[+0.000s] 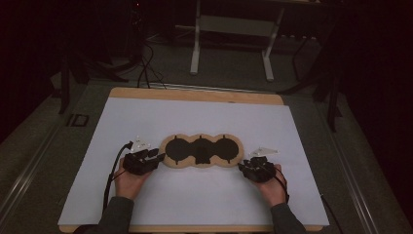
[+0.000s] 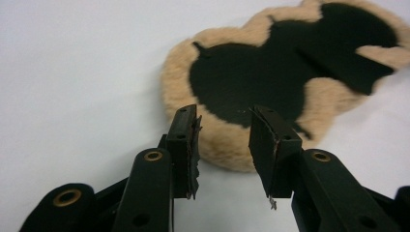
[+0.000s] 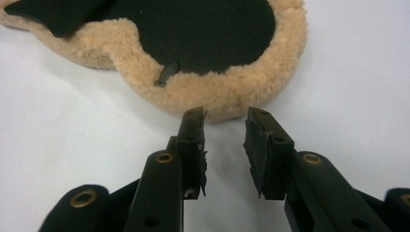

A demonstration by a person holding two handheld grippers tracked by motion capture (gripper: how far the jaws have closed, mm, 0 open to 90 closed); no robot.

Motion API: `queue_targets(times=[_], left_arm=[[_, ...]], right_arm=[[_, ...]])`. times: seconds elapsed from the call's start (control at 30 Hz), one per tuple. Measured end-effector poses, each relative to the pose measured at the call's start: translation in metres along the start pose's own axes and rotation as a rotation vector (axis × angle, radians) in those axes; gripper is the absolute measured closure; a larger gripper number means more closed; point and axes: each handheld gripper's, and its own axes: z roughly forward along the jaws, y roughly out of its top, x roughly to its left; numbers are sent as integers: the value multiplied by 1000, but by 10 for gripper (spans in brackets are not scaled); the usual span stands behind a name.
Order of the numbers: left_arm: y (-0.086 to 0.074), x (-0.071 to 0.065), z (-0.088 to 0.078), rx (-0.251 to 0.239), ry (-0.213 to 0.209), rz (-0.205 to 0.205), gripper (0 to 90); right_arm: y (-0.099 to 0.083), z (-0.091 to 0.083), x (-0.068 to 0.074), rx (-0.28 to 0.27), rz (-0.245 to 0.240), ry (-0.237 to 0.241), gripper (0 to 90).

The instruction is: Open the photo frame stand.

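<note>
My left gripper (image 2: 223, 126) has its jaws spread, nothing pinched – the fleecy rim of the tan pad (image 2: 232, 140) sits just past the tips. My right gripper (image 3: 225, 123) is spread too, empty, just short of the pad's other end. The pad, a three-lobed piece with black centres, lies flat mid-way on the white sheet (image 1: 146, 117) between both hands

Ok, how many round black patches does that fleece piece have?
3, in a row on the fleece piece: left patch by the left gripper, middle patch, right patch nearer the right gripper.
</note>
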Motion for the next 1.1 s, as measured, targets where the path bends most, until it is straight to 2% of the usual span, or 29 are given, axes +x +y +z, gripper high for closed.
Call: queue_targets(times=[0.07,0.1,0.13,0.27,0.37,0.53,0.6,0.63,0.67,0.7,0.73,0.77,1.0,1.1], left_arm=[[1,-5,1,12,-24,22,631],[3,-12,2,22,-39,52,636],[3,-12,2,22,-39,52,642],[4,-26,7,43,-78,108,651],[4,-36,13,59,-100,134,651],[5,-52,19,55,-138,162,664],[5,-58,22,61,-133,184,681],[5,-61,24,64,-125,194,736],[5,-64,27,69,-119,204,736],[4,-66,29,73,-116,211,806],[3,-68,31,80,-118,215,806],[3,-70,33,86,-116,219,866],[1,-82,50,117,-120,238,896],[1,-83,55,114,-114,225,895]], right_arm=[[-2,0,1,-3,0,-3,672],[-2,1,2,-8,-11,-7,663],[-2,1,2,-8,-11,-7,663],[-3,1,2,-18,-13,-7,657],[-4,0,1,-24,-14,-11,654],[-4,-1,1,-29,-9,-14,651],[-4,-1,1,-30,-10,-13,651],[-4,0,2,-29,-15,-11,651],[-4,0,2,-29,-15,-11,651],[-4,0,2,-26,-21,-11,651],[-4,0,2,-26,-21,-11,651],[-4,1,2,-26,-24,-10,650],[-5,1,3,-28,-25,-8,642],[-5,2,3,-24,-26,-7,637]])
